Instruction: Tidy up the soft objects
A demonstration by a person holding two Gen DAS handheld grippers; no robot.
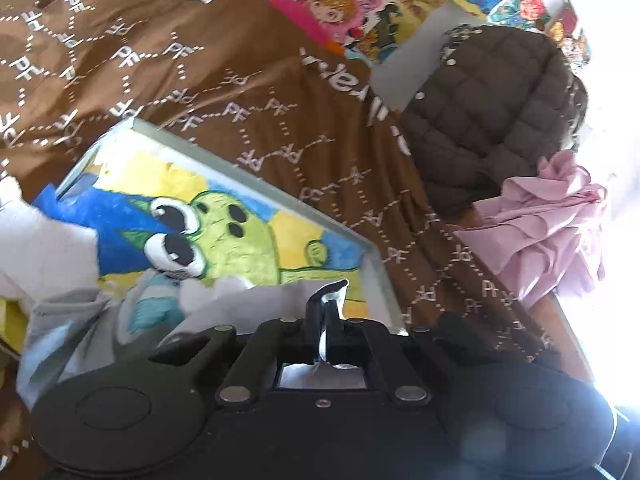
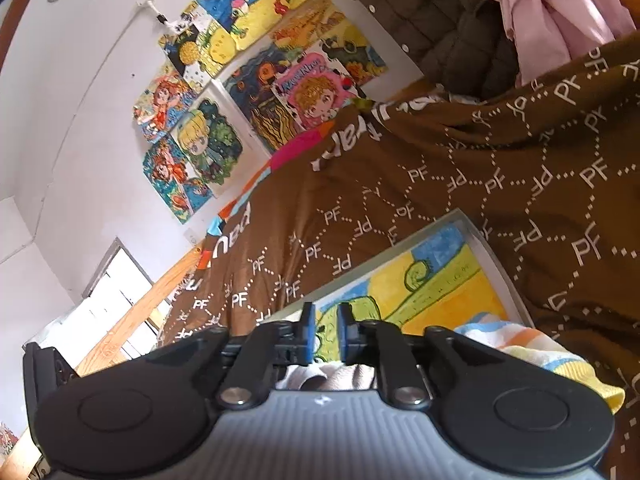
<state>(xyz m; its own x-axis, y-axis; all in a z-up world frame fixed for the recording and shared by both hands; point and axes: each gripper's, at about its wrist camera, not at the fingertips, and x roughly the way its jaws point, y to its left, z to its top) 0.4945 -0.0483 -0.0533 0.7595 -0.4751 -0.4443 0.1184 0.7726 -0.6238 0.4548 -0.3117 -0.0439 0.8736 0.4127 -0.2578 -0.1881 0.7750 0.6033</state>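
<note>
My left gripper is shut on a fold of a light grey-white cloth that lies over the lower part of a framed cartoon painting on the brown bedspread. A white garment lies at the left. My right gripper is open by a small gap above the same painting, with nothing between its blue pads. A striped pastel sock or cloth lies at the painting's right edge. A pale cloth shows under the right gripper.
A dark brown puffer jacket and a pink ruffled garment lie at the bed's far side; both show in the right wrist view, jacket and pink garment. Children's drawings cover the wall. A wooden bed rail runs along the edge.
</note>
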